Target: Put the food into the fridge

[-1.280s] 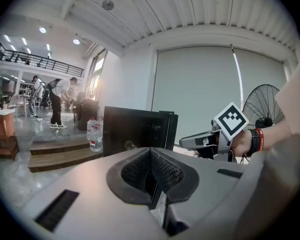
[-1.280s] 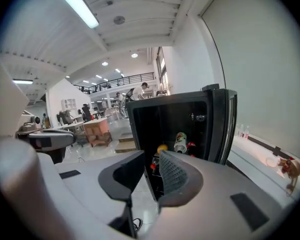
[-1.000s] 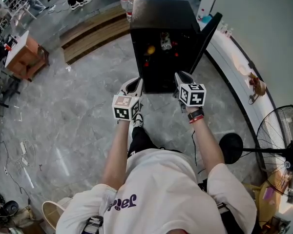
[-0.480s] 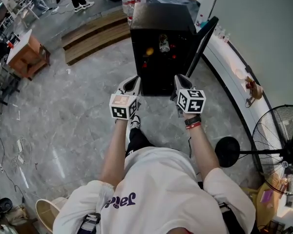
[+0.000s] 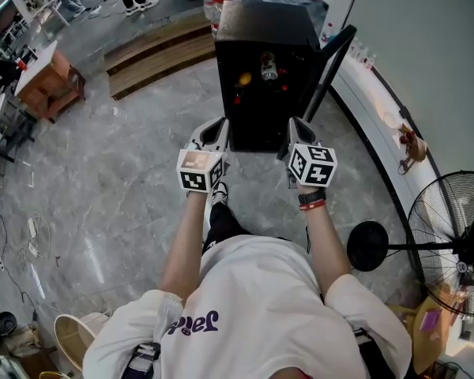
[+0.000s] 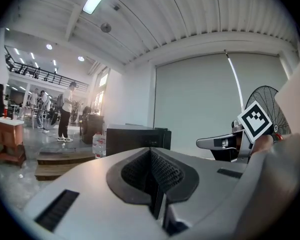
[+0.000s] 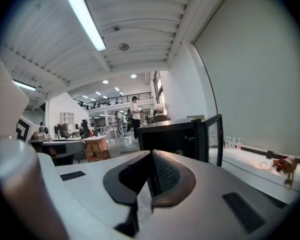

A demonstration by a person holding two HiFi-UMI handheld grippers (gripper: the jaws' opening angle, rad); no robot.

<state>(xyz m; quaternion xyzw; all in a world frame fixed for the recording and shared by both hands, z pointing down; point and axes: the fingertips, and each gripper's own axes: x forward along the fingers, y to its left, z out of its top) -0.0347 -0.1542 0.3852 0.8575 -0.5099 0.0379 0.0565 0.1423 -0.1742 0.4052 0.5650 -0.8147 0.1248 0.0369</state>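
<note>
Two hand-held grippers are held out side by side, each topped with a cube of square markers. The left gripper [image 6: 152, 171] has its black ribbed jaws pressed together with nothing between them. The right gripper [image 7: 150, 176] has just been closing its jaws, which now meet, and they too are empty. Both point almost level at a small black fridge [image 5: 262, 22] that stands near them on the grey marbled floor [image 5: 134, 172], and neither touches it. The fridge's glass-fronted door [image 5: 332, 61] hangs open to the right. Inside the dark cabinet the food already sits on the shelves: a round orange piece [image 5: 244, 78], a pale can or jar [image 5: 268, 67] beside it, and small red items [image 5: 237, 99] lower down that are too small to name. Left of the fridge lies a low wooden step platform [image 5: 154, 54]. To the right, a white ledge [image 5: 371, 93] runs along the wall, and a black standing fan [image 5: 450, 227] is well apart.
</note>
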